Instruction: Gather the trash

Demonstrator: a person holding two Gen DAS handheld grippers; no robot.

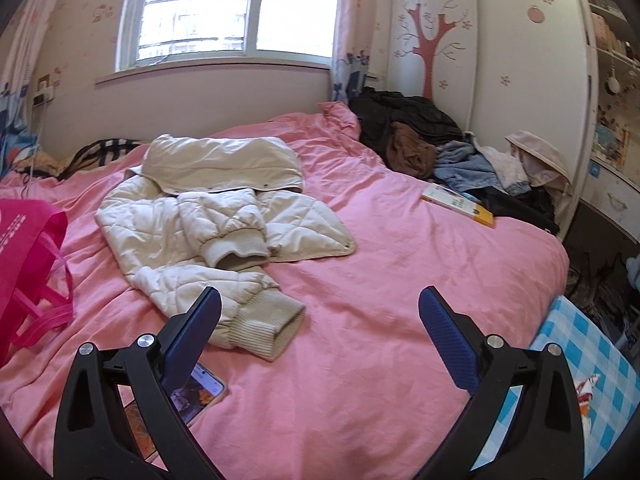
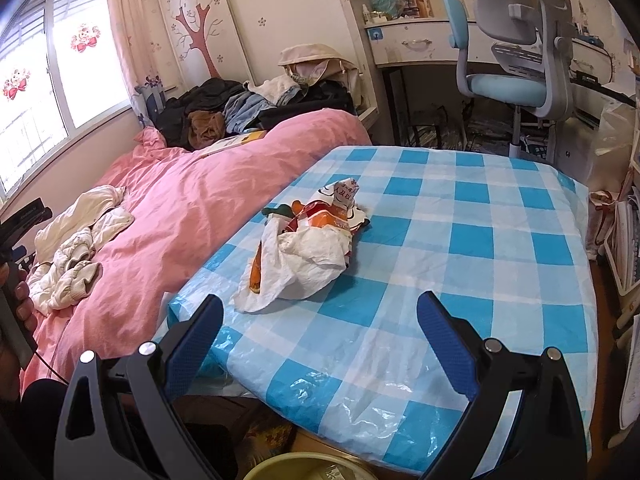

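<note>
Trash was the crumpled plastic bag (image 2: 308, 248) on the checked counter (image 2: 480, 264), just ahead of your right gripper (image 2: 319, 320), fingers spread (left gripper (image 1: 320, 312) likewise, empty); you needed its bunched middle.

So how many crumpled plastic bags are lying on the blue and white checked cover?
1. The crumpled white and orange plastic bag lies on the blue and white checked cover, towards its edge beside the pink quilt. Its folds could hide smaller pieces.
</note>
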